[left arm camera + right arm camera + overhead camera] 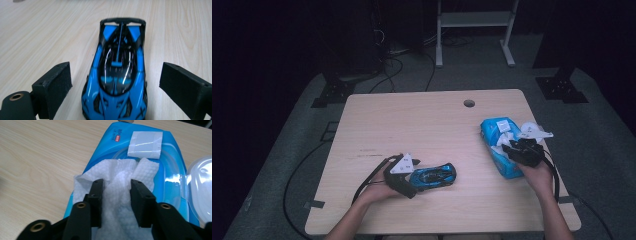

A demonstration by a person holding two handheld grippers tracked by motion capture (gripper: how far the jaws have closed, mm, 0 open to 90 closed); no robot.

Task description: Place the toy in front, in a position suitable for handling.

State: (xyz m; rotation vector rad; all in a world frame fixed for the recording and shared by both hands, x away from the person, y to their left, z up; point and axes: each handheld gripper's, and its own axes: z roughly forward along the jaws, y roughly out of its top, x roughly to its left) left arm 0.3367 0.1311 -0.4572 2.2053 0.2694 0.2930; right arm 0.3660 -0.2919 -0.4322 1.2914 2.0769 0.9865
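Straddling the blue toy car (116, 75), left gripper (115, 82) jaws gape wide, clear of both flanks; the car's long axis runs straight away between them, at the table's (412, 120) near-left. Right gripper (117, 195) pinches a white wipe (117, 177) atop the blue wipes pack (150, 147), probably gripped.

Glossy blue-and-black toy race car (432, 176), upright on its wheels on pale wood, lower centre of the high view, lying lengthwise left to right. Soft blue plastic wet-wipe pack (497, 145) flat at right of centre, clear flip lid (201, 187) swung open, crumpled white embossed wipe (117, 182) standing up out of its opening.
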